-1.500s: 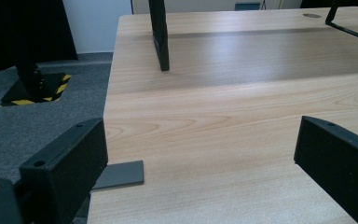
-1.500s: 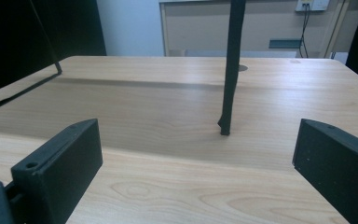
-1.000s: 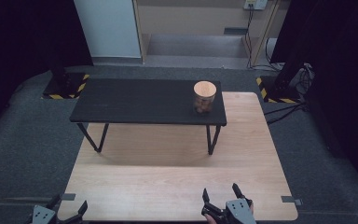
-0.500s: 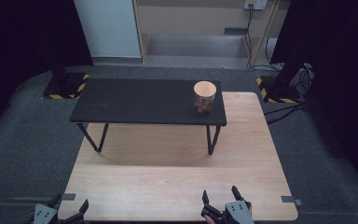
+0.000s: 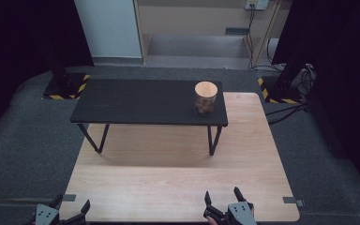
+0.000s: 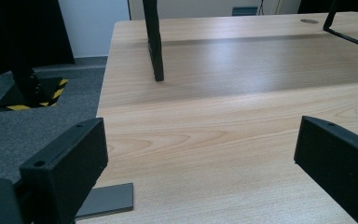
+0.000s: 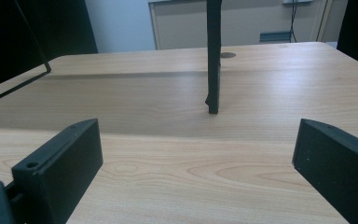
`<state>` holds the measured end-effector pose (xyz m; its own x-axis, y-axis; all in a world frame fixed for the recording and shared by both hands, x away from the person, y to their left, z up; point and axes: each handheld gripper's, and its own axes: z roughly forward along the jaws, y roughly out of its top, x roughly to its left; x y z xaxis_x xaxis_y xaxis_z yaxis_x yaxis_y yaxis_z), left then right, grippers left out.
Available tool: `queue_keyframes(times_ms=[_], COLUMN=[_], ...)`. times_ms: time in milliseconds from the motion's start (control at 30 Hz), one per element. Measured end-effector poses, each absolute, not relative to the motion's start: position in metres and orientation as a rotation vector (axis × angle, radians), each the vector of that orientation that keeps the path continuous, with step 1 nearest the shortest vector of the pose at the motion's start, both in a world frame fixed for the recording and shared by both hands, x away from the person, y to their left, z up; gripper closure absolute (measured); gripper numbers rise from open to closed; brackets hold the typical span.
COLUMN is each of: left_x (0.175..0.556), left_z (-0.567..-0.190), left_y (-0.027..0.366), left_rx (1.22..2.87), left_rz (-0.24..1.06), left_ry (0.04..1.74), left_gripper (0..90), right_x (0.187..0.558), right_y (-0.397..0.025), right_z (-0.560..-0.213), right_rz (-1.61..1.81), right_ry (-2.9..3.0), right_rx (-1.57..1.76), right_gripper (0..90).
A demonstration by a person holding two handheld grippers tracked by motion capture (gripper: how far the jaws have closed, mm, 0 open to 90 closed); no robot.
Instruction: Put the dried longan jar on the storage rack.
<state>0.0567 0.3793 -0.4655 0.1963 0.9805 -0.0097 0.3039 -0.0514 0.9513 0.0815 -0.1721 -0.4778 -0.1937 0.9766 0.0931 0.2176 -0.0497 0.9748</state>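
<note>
A clear jar with a round wooden lid (image 5: 206, 97) stands near the right end of a low black table (image 5: 140, 104). That table rests on a light wooden board (image 5: 178, 183). My left gripper (image 5: 70, 206) sits at the board's near left corner, open, with nothing between its jaws. My right gripper (image 5: 224, 199) sits at the board's near edge, right of centre, also open and holding nothing. In the left gripper view the gripper (image 6: 200, 154) faces a black table leg (image 6: 154, 42). In the right gripper view the gripper (image 7: 198, 154) faces another table leg (image 7: 213, 60).
Grey carpet (image 5: 33, 145) surrounds the board. Black stands with yellow-black striped bases (image 5: 65, 86) flank the table at left and right (image 5: 281, 91). Cables (image 5: 286, 110) trail on the floor at the right. A grey tape strip (image 6: 107, 200) lies at the board's near left corner.
</note>
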Motion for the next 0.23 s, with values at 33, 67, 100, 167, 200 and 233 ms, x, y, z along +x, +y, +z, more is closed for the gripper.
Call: queue_keyframes(times_ms=[33, 67, 100, 167, 200, 233], left_x=[0.0569, 0.0572, 0.0574, 0.0572, 0.0572, 0.0574], left_z=[-0.4655, -0.4655, -0.4653, -0.4651, -0.4650, -0.4646], left_y=[0.3793, 0.3793, 0.3794, 0.3792, 0.3790, 0.3791], left_rx=[1.538, 1.538, 1.540, 1.542, 1.543, 1.545], left_rz=[0.912, 0.913, 0.913, 0.918, 0.920, 0.919], left_ry=[1.269, 1.268, 1.268, 1.264, 1.264, 1.264], left_gripper=[1.3, 1.3, 1.3, 1.3, 1.3, 1.3], right_x=[0.0819, 0.0821, 0.0821, 0.0810, 0.0796, 0.0782], right_y=[-0.1724, -0.1727, -0.1730, -0.1742, -0.1747, -0.1748], right_z=[-0.4782, -0.4785, -0.4787, -0.4779, -0.4773, -0.4761], right_rz=[1.309, 1.309, 1.312, 1.328, 1.342, 1.351], right_ry=[1.488, 1.488, 1.487, 1.481, 1.473, 1.468], right_rx=[1.322, 1.324, 1.325, 1.327, 1.324, 1.319], right_gripper=[1.5, 1.5, 1.5, 1.4, 1.5, 1.5])
